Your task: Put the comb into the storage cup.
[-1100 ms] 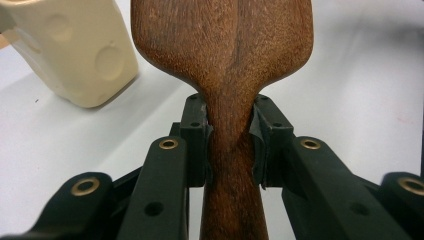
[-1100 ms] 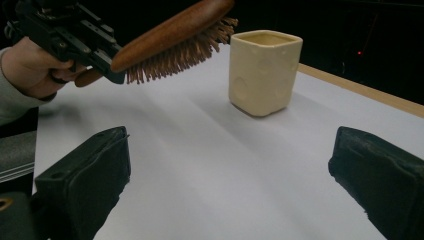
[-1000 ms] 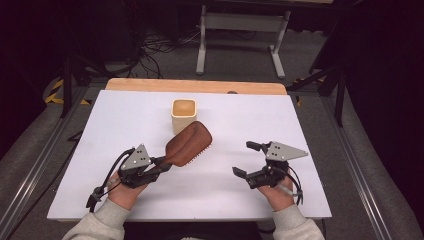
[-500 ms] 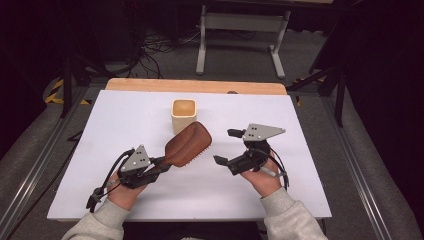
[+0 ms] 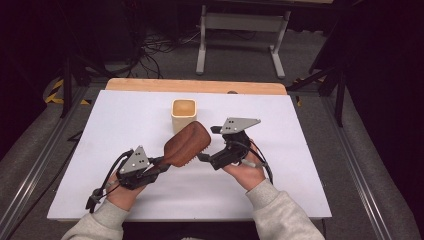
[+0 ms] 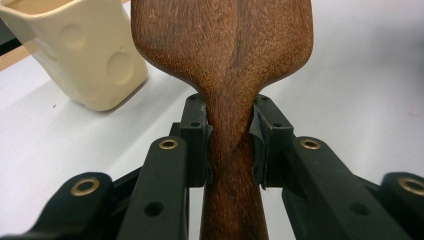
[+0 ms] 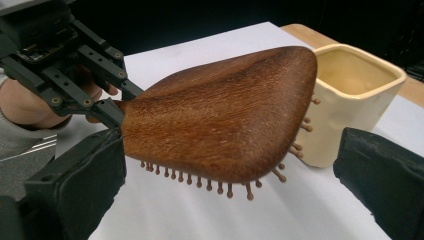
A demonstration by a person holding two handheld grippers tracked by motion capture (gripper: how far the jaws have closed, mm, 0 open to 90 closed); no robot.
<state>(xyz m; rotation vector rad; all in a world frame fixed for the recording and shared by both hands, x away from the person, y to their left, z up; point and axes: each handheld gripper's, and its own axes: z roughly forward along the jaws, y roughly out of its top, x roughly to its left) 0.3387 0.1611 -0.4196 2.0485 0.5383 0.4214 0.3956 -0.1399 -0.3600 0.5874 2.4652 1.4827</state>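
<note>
Right hand-held gripper (image 5: pixel 206 144), jaws spread, has neared the hairbrush (image 5: pixel 187 145) the left hand-held gripper (image 5: pixel 161 163) pinches.

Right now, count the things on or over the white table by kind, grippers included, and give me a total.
Wooden hairbrush: 1, clamped by the handle in the left gripper
Cream cup: 1, standing on the white table
Grippers: 2, the left one and the right gripper, whose jaws stand open beside the brush head
Total: 4

The wooden hairbrush (image 6: pixel 225 65) runs off the left gripper view's top edge, hiding part of the cream cup (image 6: pixel 80 60) behind it.
</note>
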